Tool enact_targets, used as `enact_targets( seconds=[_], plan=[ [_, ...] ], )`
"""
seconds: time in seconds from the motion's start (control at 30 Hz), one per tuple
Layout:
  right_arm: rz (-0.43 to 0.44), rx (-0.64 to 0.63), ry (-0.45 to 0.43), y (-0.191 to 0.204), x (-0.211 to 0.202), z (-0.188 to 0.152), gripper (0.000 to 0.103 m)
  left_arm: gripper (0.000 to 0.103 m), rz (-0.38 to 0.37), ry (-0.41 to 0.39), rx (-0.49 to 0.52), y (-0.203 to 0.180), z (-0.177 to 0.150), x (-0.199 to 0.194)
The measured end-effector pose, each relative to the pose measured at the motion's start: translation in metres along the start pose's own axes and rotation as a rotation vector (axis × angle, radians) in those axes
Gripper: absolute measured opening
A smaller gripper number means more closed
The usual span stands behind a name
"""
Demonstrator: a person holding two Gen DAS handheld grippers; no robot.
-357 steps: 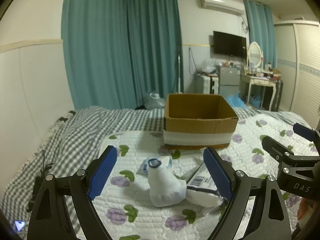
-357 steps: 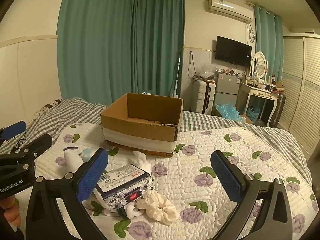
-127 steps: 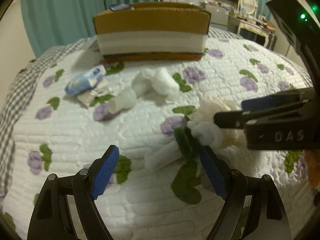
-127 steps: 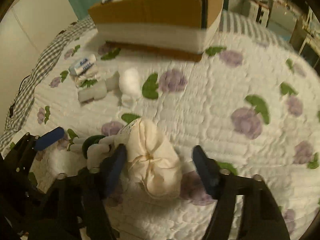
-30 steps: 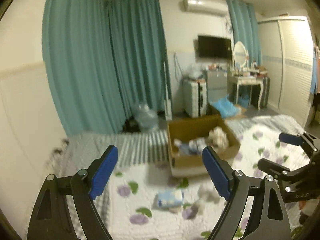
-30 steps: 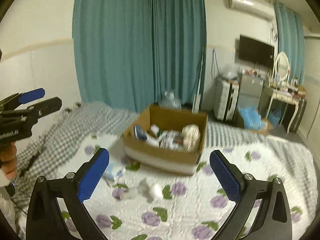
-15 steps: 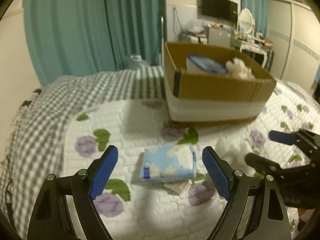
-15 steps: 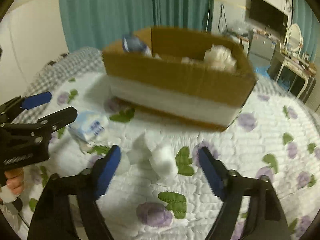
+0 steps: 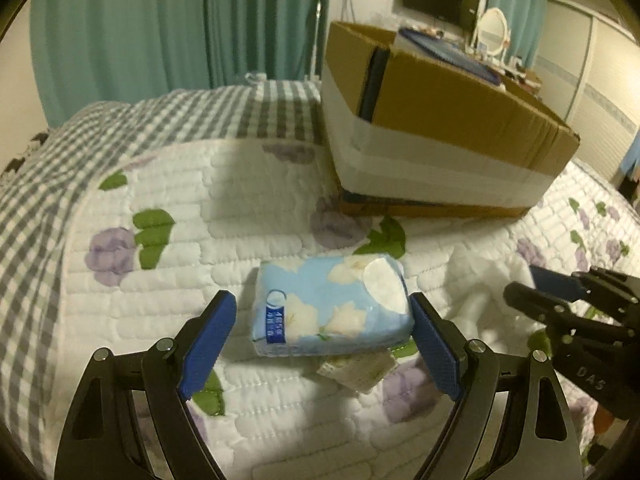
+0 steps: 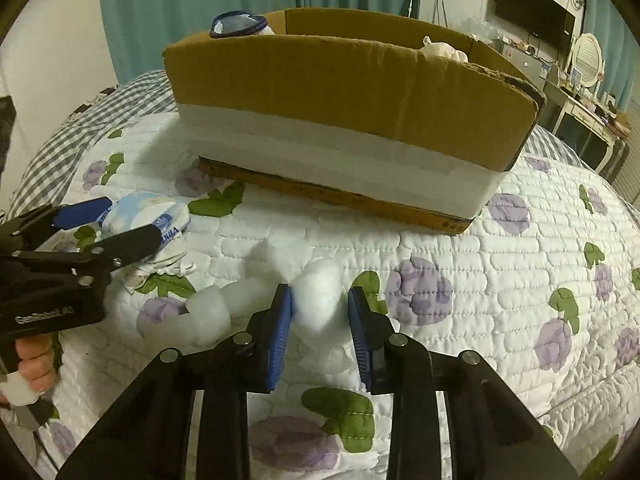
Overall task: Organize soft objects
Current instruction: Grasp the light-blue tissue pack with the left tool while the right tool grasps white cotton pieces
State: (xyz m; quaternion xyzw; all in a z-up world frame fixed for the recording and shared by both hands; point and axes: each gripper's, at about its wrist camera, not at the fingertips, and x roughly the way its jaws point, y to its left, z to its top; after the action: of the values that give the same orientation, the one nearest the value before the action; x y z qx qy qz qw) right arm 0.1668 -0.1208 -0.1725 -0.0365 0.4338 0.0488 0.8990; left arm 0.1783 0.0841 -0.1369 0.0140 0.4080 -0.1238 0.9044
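A light blue flowered tissue pack [image 9: 330,304] lies on the quilted bed between the open fingers of my left gripper [image 9: 322,344]; the right pad touches or nearly touches its end. In the right wrist view my right gripper [image 10: 320,322] has its jaws closed in on a white cotton ball [image 10: 318,300] resting on the quilt. More white cotton pieces [image 10: 208,316] lie to its left. The left gripper [image 10: 86,226] and the tissue pack [image 10: 150,216] show at the left there. The cardboard box [image 10: 352,92] stands behind, with soft items inside.
A crumpled white cloth [image 9: 360,368] lies under the tissue pack's near edge. The right gripper [image 9: 576,304] shows at the right of the left wrist view. A grey checked blanket [image 9: 60,152] covers the bed's left side. Teal curtains hang behind.
Both grippers have come down low to the quilt. The left one now straddles the tissue pack. The right jaws have narrowed around the cotton ball.
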Motion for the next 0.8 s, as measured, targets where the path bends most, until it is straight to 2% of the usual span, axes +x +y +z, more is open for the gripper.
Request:
enact_targets(
  seconds=[0.1, 0.17, 0.53, 0.63, 0.8],
  plan=[
    [-0.001, 0.009, -0.002, 0.000, -0.003, 0.001, 0.028, 0.084, -0.001, 0.015, 0.008, -0.001, -0.002, 0.006],
    [0.002, 0.016, -0.008, -0.002, -0.005, 0.002, 0.028, 0.075, 0.009, 0.010, 0.028, -0.006, -0.004, 0.005],
    [0.013, 0.017, -0.040, 0.000, -0.021, 0.011, 0.025, 0.074, 0.029, -0.063, 0.099, -0.016, -0.002, -0.012],
    [0.014, 0.005, -0.071, 0.003, -0.036, 0.015, 0.025, 0.074, 0.070, -0.107, 0.120, -0.020, 0.001, -0.026],
    [0.036, 0.001, -0.139, 0.006, -0.072, 0.025, 0.025, 0.074, 0.083, -0.180, 0.140, -0.028, 0.005, -0.054]
  ],
)
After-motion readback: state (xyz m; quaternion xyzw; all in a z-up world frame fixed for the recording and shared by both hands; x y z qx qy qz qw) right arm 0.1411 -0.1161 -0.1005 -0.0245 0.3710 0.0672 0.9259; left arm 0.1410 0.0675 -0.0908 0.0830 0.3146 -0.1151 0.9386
